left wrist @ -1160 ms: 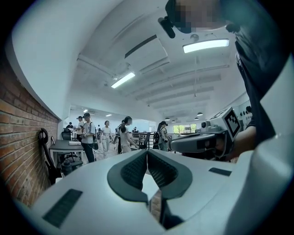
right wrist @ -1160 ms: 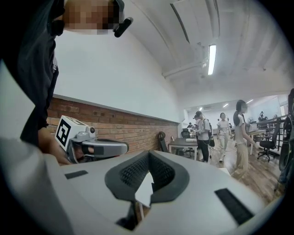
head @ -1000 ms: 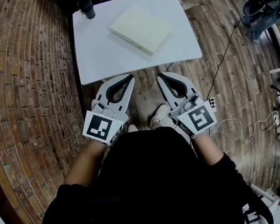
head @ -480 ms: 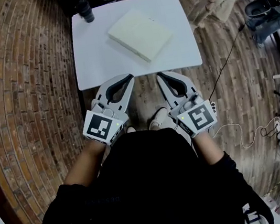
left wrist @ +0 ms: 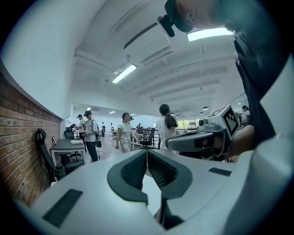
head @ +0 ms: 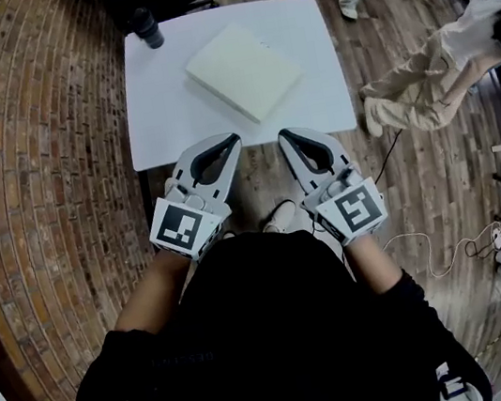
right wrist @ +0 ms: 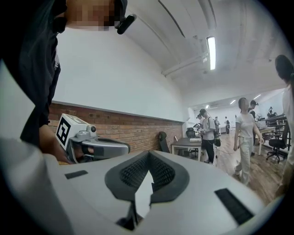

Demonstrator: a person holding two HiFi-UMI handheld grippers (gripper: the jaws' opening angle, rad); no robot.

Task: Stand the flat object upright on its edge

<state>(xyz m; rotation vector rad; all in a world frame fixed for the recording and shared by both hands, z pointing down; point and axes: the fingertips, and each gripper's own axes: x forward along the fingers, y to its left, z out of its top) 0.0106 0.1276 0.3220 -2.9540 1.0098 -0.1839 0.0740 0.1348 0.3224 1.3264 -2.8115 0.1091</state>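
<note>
**While the slab lies flat, both tongs wait clenched**

While the pale flat object (head: 243,72) lies on its face near the middle of the white table (head: 160,115), askew to its edges, the left gripper (head: 226,139) and right gripper (head: 285,134) hang just short of the near edge. Both are clenched on nothing, seemingly poised to reach in. A dark cup (head: 146,28) at the far left corner stands well clear, so the approach looks open.
</note>
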